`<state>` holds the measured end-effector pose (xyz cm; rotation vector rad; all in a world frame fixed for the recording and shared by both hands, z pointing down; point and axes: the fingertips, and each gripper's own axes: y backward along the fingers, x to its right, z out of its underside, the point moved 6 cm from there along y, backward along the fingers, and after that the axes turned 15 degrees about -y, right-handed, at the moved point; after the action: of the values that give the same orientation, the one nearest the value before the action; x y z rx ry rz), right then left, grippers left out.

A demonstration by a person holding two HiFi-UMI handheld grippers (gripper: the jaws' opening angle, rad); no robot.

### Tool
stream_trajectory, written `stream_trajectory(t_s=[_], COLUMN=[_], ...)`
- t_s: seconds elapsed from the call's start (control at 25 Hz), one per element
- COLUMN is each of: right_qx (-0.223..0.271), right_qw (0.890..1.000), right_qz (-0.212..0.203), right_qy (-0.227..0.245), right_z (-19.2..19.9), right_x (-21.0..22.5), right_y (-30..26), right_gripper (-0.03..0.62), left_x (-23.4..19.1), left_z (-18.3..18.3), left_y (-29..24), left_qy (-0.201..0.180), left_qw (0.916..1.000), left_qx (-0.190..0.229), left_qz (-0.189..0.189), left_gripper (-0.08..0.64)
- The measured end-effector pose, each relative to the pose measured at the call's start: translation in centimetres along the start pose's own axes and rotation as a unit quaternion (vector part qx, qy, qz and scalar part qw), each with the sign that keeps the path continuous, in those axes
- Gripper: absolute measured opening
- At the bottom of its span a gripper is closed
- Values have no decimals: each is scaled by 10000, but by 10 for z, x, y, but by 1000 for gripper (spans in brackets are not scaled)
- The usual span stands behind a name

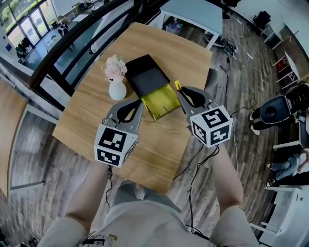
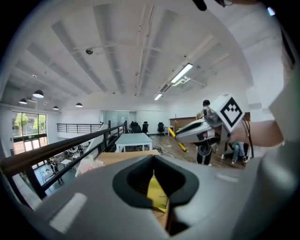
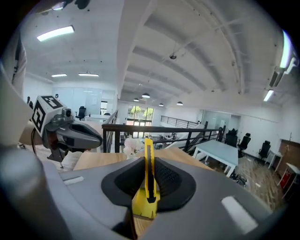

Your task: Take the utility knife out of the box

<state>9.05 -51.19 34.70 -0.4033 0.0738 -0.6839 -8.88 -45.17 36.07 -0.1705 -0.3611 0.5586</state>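
Note:
The yellow utility knife (image 3: 148, 180) stands upright between the pads of my right gripper (image 3: 148, 159), which is shut on it. In the head view its tip (image 1: 177, 86) sticks out past my right gripper (image 1: 180, 91), held above the table. The box is a black sleeve (image 1: 145, 72) with its yellow tray (image 1: 161, 100) slid out toward me. My left gripper (image 1: 140, 103) hovers at the tray's left, jaws closed with nothing between them. In the left gripper view its tips (image 2: 153, 158) meet over the tray (image 2: 157, 194), and the right gripper (image 2: 199, 131) with the knife (image 2: 177, 139) shows to the right.
A white vase with pink flowers (image 1: 116, 79) stands on the wooden table (image 1: 154, 149) just left of the box. A black railing (image 1: 72, 53) runs beyond the table's left side. A white table (image 1: 193, 12) stands further back, and chairs and a seated person (image 1: 285, 164) are at the right.

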Motion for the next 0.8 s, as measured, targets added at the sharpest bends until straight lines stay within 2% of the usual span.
stream_trajectory(t_s=[0.12,0.24,0.36,0.48,0.68,0.8], right_qx=[370,593,765,895,981,963], right_qw=[9987,9976,9968,9955,9941,9933], right_qz=[191,199,210,136,348,297], right_qy=[303,287,114,-292,-292,-565], right_z=[-10,-12,-9,-5,10,19], right_x=[-20,-37,-53,-70,-91,-95], right_y=[41,73,98,120,146,150], right_gripper=[64,64,64,63,64,64], left_x=[5,13,23,34,51,59], left_z=[-13,-21,-32,-43,-44,-43], left_y=[19,38,57,74,92,101], left_qy=[32,-14,-106,-161,-340,-252], left_qw=[9999,9997,9993,9986,9977,9974], left_qx=[103,208,341,512,563,590], left_qz=[-86,-98,-50,37,186,337], left_gripper=[2,2,2,2,2,2])
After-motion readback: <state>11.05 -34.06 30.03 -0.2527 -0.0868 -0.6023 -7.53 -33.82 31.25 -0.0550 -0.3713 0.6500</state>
